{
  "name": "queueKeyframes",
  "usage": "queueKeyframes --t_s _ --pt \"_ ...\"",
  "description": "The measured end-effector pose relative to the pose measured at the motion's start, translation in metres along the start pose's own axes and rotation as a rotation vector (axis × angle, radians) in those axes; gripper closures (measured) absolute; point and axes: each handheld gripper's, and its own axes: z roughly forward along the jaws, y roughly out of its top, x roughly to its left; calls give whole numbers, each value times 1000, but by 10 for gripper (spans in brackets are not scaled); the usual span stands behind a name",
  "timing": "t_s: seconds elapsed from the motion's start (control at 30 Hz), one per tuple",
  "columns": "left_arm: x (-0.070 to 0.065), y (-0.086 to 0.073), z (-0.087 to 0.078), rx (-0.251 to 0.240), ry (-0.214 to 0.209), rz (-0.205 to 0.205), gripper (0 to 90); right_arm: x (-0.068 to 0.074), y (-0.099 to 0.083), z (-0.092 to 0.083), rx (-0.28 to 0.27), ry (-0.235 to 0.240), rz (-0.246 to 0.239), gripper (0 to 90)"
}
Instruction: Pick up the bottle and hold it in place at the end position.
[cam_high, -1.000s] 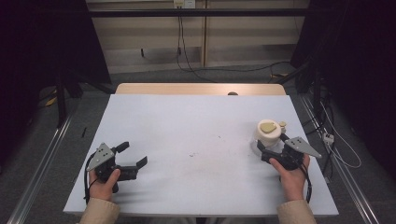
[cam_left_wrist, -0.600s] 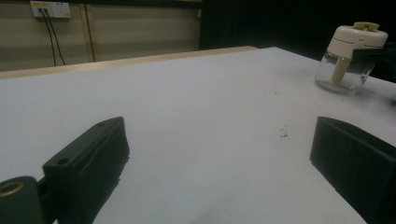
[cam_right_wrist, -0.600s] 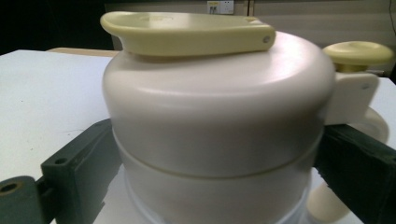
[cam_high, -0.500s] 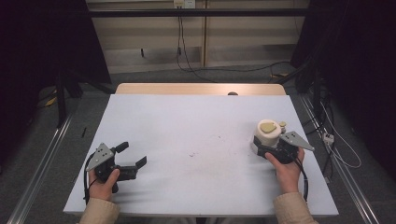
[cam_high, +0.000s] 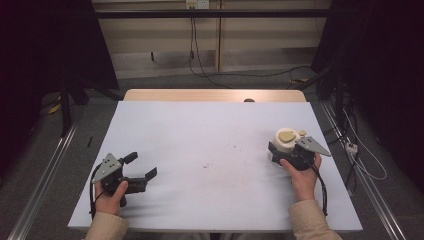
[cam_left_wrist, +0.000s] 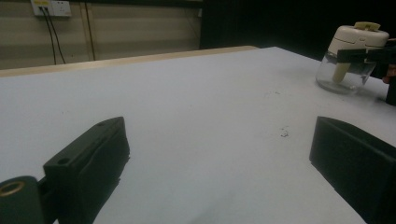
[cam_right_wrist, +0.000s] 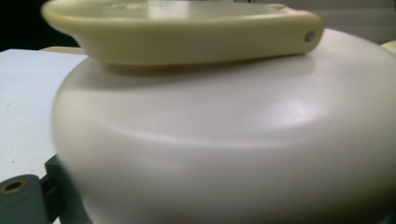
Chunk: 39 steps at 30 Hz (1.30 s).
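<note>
The right gripper (cam_high: 286, 152) pinches a small clear jar (cam_left_wrist: 346, 70) around its cream lid (cam_right_wrist: 224, 140), the jar standing upright on the white table (cam_high: 210, 135) near its right edge. The left gripper (cam_high: 140, 169) rests well apart from the jar, toward the table's front left corner, its jaws spread wide with nothing between them

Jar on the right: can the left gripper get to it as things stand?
Probably yes. The table between the open left gripper and the jar is bare, but the right gripper already flanks it.
</note>
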Motion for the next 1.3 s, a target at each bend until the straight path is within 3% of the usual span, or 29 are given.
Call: queueKeyframes --t_s 0.53,1.3 --pt "0 0 0 -4 -2 -3 40 1 1 -1 -28 16 32 69" --pt "-1 1 -1 -1 -4 -1 40 28 14 1 -56 96 19 70"
